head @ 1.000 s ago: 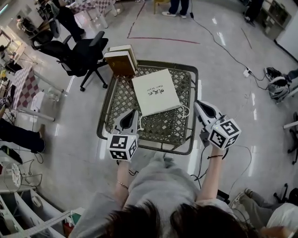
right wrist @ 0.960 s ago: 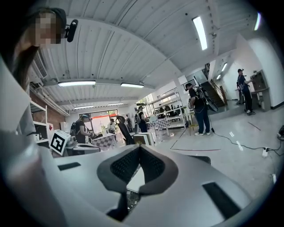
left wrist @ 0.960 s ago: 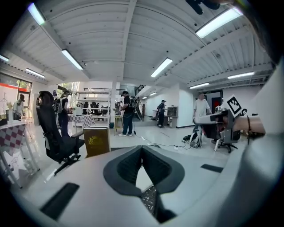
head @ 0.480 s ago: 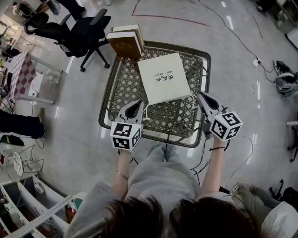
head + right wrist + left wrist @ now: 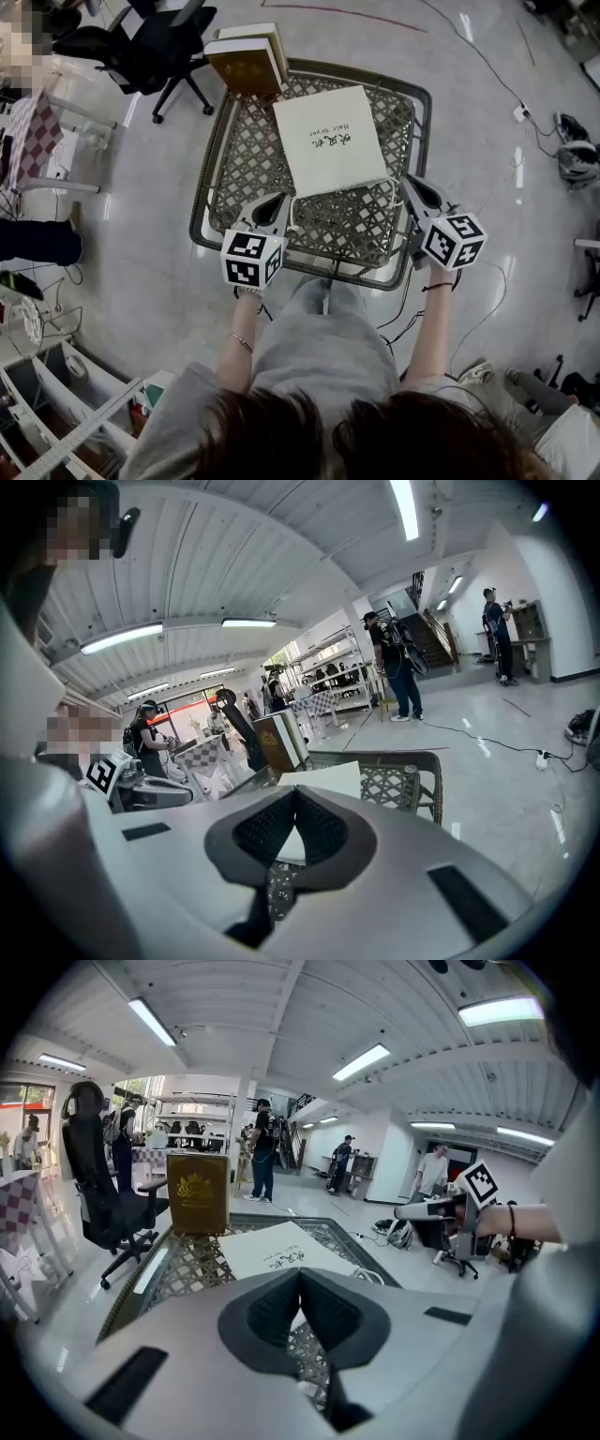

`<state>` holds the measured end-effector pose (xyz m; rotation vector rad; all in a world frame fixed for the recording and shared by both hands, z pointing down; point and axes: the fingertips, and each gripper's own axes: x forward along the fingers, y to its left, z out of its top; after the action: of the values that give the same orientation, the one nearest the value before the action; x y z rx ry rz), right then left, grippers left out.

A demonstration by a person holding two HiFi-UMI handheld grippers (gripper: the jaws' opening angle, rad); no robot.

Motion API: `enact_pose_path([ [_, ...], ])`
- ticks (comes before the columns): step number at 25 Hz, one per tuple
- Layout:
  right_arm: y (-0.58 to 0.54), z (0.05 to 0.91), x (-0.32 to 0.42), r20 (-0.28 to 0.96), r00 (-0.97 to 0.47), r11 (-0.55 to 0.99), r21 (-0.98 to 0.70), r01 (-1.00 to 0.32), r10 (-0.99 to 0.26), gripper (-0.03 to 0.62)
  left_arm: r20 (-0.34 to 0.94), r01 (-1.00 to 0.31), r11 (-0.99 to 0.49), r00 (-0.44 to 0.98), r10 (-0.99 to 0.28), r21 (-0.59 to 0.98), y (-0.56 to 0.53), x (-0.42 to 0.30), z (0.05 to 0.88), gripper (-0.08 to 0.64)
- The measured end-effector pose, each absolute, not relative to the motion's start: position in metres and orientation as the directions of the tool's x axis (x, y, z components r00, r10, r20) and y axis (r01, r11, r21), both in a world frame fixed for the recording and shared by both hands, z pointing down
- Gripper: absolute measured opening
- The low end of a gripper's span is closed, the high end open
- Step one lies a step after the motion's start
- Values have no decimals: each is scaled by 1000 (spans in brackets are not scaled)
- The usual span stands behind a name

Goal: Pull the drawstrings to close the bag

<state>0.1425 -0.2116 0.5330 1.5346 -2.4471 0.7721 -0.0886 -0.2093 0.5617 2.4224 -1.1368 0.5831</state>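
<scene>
Drawstring (image 5: 387, 177) shows overhead, not in right gripper view.

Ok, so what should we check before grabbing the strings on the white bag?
1. Bag lying flat on the woven table, nothing on top of it: ok.
2. Drawstring in sight: ok, a white cord shows by the bag's near edge.
3. Left gripper ready to take a cord: not ok, its jaws are shut with nothing between them.
4. Right gripper ready to take a cord: not ok, also shut and empty.
5. Grippers near the bag's near corners: ok, one on each side.
6. Bag mouth open or closed: cannot tell.
</scene>
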Motion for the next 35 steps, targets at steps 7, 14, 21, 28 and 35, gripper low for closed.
enact_pose_path([
  [7, -223, 566, 145, 454, -494, 361, -350, -864, -742, 21, 595, -814, -541, 545, -591, 209, -211, -89, 590, 25],
  [14, -234, 597, 143, 516, -514, 396, -329, -858, -685, 21, 633, -821, -517, 536, -558, 240, -207, -90, 614, 25],
  [21, -240, 631, 154, 610, -495, 422, -273, -865, -619, 25, 702, -835, -506, 494, -513, 217, -206, -90, 644, 26],
  [28, -240, 664, 158, 698, -482, 473, -229, -851, -530, 115, 747, -821, -538, 477, -464, 190, -208, -91, 665, 28],
  [35, -239, 685, 162, 746, -471, 520, -196, -831, -471, 177, 777, -806, -570, 460, -430, 162, -212, -89, 685, 111],
])
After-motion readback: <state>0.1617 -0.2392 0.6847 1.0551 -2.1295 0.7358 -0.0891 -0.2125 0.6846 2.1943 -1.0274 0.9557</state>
